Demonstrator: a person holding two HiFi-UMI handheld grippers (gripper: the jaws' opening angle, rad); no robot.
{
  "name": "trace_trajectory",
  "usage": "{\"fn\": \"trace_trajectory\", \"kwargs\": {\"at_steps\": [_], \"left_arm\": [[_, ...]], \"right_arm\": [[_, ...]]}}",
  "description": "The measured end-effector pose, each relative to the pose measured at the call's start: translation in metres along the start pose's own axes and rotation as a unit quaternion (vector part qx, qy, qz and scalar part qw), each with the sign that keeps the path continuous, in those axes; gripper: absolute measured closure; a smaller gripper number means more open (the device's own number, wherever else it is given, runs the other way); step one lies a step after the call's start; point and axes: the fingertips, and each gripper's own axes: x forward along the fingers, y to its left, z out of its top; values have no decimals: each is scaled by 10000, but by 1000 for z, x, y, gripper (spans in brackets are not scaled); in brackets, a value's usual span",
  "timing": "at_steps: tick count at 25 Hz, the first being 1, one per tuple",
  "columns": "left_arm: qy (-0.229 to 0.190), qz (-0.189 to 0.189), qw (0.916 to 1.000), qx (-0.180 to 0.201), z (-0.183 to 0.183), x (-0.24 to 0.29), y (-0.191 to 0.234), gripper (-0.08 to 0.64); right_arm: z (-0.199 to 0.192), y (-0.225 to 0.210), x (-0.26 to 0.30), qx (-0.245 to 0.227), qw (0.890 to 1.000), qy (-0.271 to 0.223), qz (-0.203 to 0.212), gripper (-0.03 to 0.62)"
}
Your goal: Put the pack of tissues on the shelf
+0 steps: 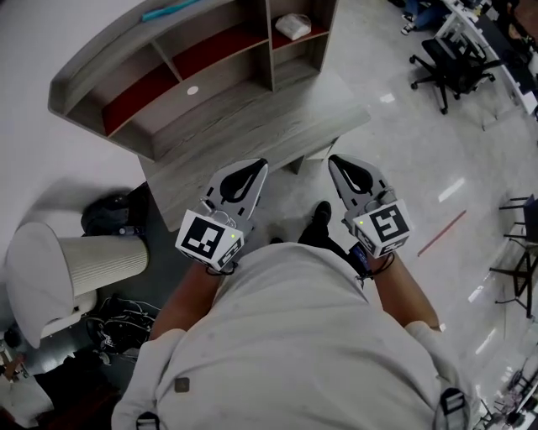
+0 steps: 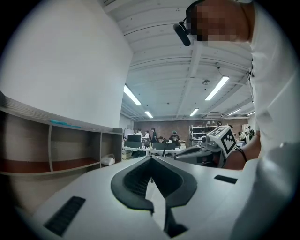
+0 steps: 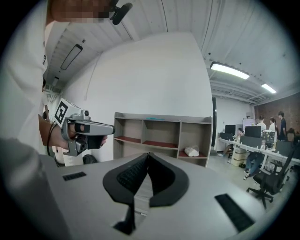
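The white pack of tissues (image 1: 292, 25) lies in the right-hand compartment of the grey wooden shelf (image 1: 252, 113), on a red-lined board. It also shows small in the left gripper view (image 2: 108, 160) and the right gripper view (image 3: 191, 151). My left gripper (image 1: 255, 166) and right gripper (image 1: 334, 161) are held side by side close to my chest, well short of the shelf. Both point toward it. Each has its jaws shut with nothing between them, as seen in the left gripper (image 2: 151, 158) and right gripper (image 3: 148, 153) views.
A teal object (image 1: 168, 10) rests on top of the shelf. A white ribbed bin (image 1: 76, 264) and cables sit at the lower left. A black office chair (image 1: 450, 63) stands at the far right, and people work at desks (image 2: 154, 137) beyond.
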Motion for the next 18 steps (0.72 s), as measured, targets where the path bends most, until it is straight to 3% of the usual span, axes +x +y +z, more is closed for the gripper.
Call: {"fn": "trace_trajectory", "kwargs": {"at_steps": [18], "left_arm": [[18,-182,9998,47,1,-41,-49,545]], "right_arm": [[-10,46,-83,72,9996,-51,-269,572]]}}
